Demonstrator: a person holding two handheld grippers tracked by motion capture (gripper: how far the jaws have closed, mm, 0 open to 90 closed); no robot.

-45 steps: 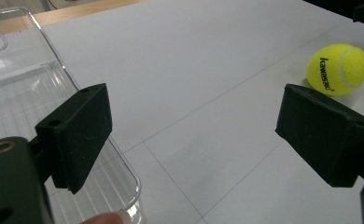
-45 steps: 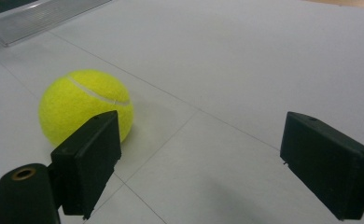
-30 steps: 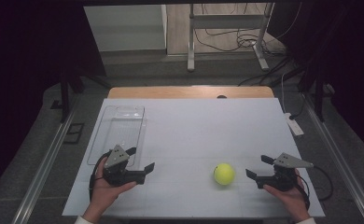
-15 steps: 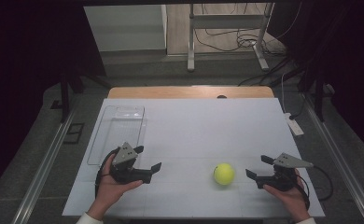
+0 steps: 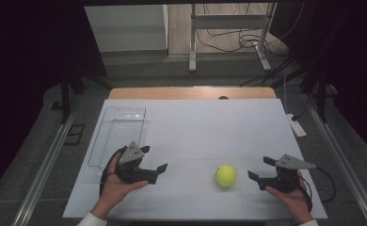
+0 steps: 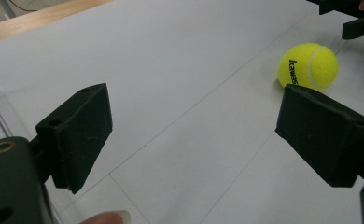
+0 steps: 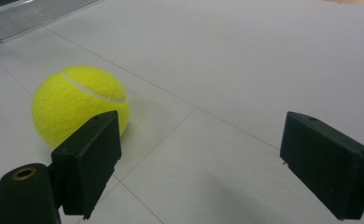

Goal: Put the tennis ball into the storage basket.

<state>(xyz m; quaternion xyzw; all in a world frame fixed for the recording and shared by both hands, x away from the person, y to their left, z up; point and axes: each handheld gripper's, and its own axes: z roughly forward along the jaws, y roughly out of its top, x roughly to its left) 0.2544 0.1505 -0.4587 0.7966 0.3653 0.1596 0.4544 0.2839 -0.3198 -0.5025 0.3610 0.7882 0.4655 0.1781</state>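
Note:
A yellow tennis ball (image 5: 226, 175) lies on the white table near its front edge, between my two grippers. My left gripper (image 5: 154, 159) is held to the left of the ball, open, jaws pointing right towards it with a wide gap of bare table between. In the left gripper view the ball (image 6: 308, 66) rests ahead at the upper right, beyond the open left gripper (image 6: 196, 123). My right gripper (image 5: 260, 168) stands just right of the ball, open and apart from it. In the right gripper view the ball (image 7: 80, 105) sits behind the left jaw of the open right gripper (image 7: 203, 154).
A clear plastic tray (image 5: 120, 134) lies on the table's left side, just behind my left hand; its edge (image 7: 31, 16) shows far off. A white power strip (image 5: 297, 126) lies past the table's right edge. The other gripper's jaws (image 6: 353, 18) show beyond the ball.
My left gripper has shifted a little to the right, toward the ball, jaws still apart. The right gripper and the ball have stayed put.

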